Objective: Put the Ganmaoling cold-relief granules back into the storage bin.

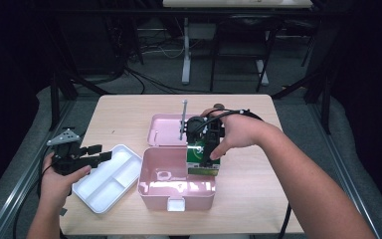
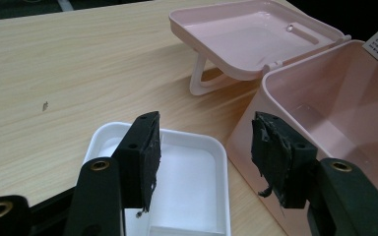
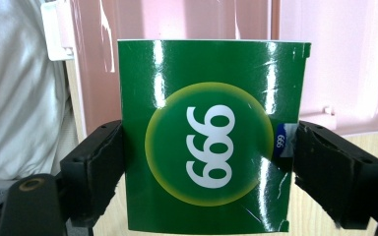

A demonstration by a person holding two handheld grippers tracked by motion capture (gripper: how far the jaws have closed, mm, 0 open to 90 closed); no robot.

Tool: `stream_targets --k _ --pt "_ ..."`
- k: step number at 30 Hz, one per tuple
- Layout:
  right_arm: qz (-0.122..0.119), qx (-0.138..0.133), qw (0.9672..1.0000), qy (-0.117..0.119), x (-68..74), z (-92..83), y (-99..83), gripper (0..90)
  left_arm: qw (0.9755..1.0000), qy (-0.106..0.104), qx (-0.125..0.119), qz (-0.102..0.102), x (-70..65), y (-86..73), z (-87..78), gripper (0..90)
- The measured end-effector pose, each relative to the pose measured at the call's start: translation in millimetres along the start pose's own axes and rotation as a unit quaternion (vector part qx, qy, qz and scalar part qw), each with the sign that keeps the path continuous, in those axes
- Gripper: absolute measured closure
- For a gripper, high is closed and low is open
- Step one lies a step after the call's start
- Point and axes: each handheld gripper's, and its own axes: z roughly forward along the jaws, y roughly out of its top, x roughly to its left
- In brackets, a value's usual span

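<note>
At the left, the left gripper (image 1: 98,152) is being held open and empty above a white plastic tray (image 1: 95,191). To its right, a glossy green carton (image 1: 202,160) is being gripped upright by the right gripper (image 1: 208,158), directly over the right end of an open pink plastic box (image 1: 176,191), long axis vertical.

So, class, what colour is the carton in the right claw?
Green carton, best in the right gripper view.
</note>
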Motion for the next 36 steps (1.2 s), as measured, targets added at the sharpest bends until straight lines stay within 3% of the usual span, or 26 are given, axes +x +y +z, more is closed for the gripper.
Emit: stream_targets --k 12,24,29,36 --pt "-0.004 0.001 0.9999 0.011 3.8 14.0 12.5 15.8 1.0000 0.001 0.000 -0.001 0.8 -0.4 0.4 44.8" --pt "-0.012 0.018 0.9997 0.011 6.9 37.0 10.3 15.8 1.0000 0.001 0.003 0.000 0.2 -0.6 2.2 44.9" --pt "-0.001 0.007 0.9997 0.022 6.8 44.8 9.1 15.8 1.0000 0.001 0.002 0.000 0.3 -0.7 2.2 44.9" --pt "-0.002 0.017 0.9995 0.028 6.6 63.3 7.0 15.8 1.0000 0.001 0.002 -0.001 0.7 -0.9 2.1 44.9"
